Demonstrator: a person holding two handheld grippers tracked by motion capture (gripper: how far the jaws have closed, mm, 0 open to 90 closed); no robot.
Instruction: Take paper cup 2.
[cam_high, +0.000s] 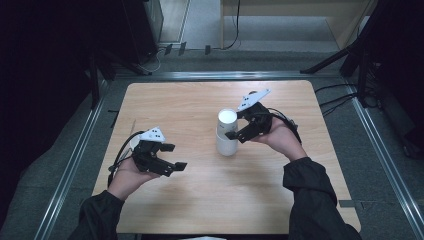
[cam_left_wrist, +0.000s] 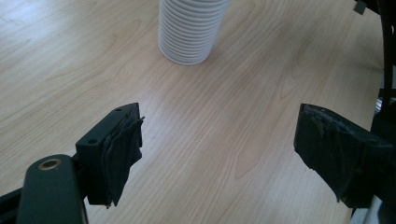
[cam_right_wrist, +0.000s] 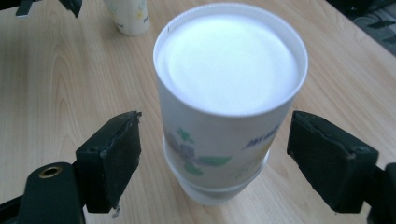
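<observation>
Upside-down cup stack (cam_high: 227, 133) stands between right gripper (cam_high: 243, 125) jaws.

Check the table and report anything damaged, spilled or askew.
The pad lining on the left gripper looks frayed and peeling at its edges. The stack of paper cups stands upside down but upright; nothing has spilled.

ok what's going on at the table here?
A person holds a gripper in each hand over a wooden table. The right gripper has its jaws on either side of the top cup of a stack of white paper cups, pads clear of the wall, so nothing is gripped yet. The left gripper is open and empty, aimed at the stack's base. A separate single cup stands farther off, near the left hand.
</observation>
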